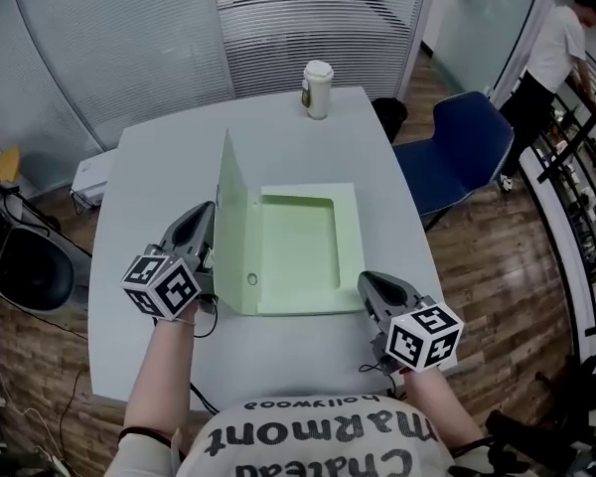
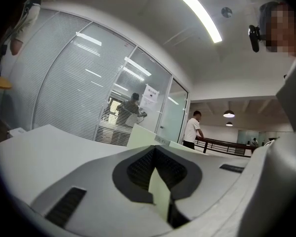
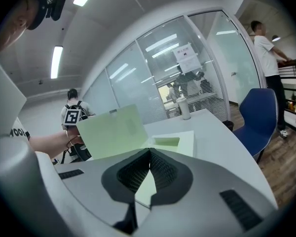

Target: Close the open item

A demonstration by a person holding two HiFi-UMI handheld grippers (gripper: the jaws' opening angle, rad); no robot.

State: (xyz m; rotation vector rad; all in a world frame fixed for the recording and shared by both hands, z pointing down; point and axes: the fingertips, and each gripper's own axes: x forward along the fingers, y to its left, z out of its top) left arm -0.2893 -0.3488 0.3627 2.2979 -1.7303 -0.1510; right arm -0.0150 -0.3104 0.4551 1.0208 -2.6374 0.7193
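1. Folder case [image 1: 346,205], pale green, the task's thing: lies open at the middle of the surface [image 1: 149,167], base flat with a shallow recess facing up.
2. Lid [image 1: 228,229]: stands near upright along the 9 o'clock edge of the base, hinged there. It is not yet folded down, so the closing looks barely begun.
3. Left claw [image 1: 208,215]: at 8 o'clock of the case, jaws pressed together on the thin lid edge, a green strip showing between them in the left gripper view. Judged purpose: to swing the lid over toward 3 o'clock.
4. Right claw [image 1: 368,282]: at the 5 o'clock corner of the base, jaws closed on a pale green edge there. Judged purpose: to pin the base so that it does not slide or lift while the lid turns.
5. Paper cup [image 1: 318,88]: lidded, upright at 12 o'clock, well apart from the case and clear of the lid's arc.
6. Blue chair [image 1: 457,152]: off the surface at 2 o'clock.
7. Person [image 1: 558,53]: standing at the far 2 o'clock corner, uninvolved.
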